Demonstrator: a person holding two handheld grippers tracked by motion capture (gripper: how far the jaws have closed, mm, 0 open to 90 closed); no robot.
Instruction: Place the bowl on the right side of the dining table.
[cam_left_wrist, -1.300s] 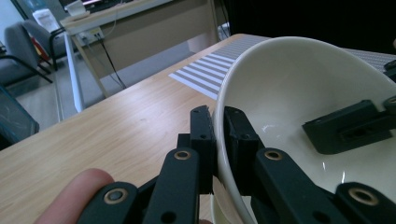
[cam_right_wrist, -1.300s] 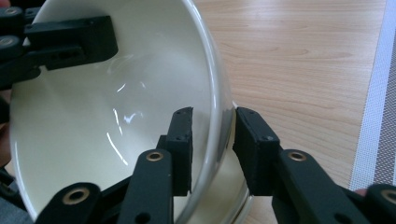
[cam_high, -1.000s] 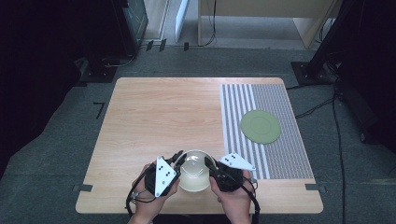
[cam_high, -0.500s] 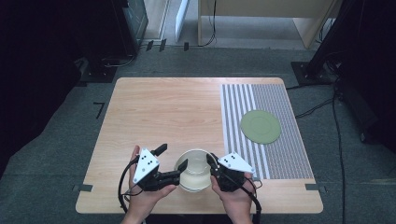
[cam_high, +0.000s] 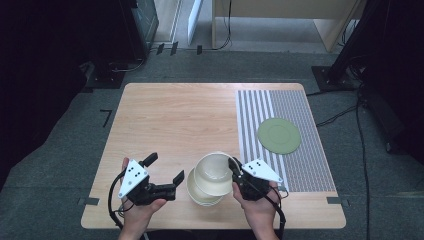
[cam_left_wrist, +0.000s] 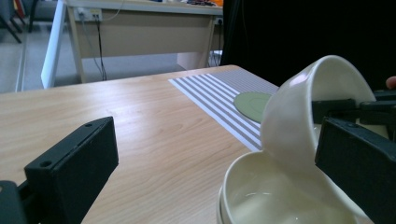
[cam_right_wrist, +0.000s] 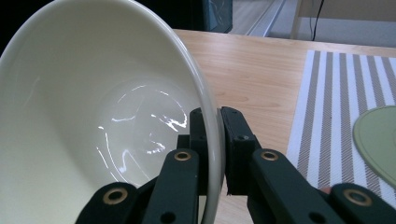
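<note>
Two cream bowls are at the table's front edge. The lower bowl (cam_high: 200, 194) (cam_left_wrist: 280, 198) rests on the wood. The upper bowl (cam_high: 215, 172) (cam_left_wrist: 299, 116) (cam_right_wrist: 93, 116) is tipped up out of it, and my right gripper (cam_high: 234, 167) (cam_right_wrist: 212, 135) is shut on its right rim. My left gripper (cam_high: 165, 168) (cam_left_wrist: 215, 163) is just left of the bowls. Its jaws have just been opening and now stand wide, gripping nothing, with one jaw close beside the lower bowl.
A grey striped mat (cam_high: 280, 105) (cam_left_wrist: 219, 93) (cam_right_wrist: 336, 93) covers the right part of the wooden table (cam_high: 175, 115). A flat green plate (cam_high: 279, 135) (cam_left_wrist: 252, 100) (cam_right_wrist: 378, 140) lies on it. A desk and cables are on the floor beyond the far edge.
My left gripper let go of the bowls' left rim, opened wide and drew away to the left. The right gripper stayed put, and the upper bowl now stands tipped out of the lower one.
</note>
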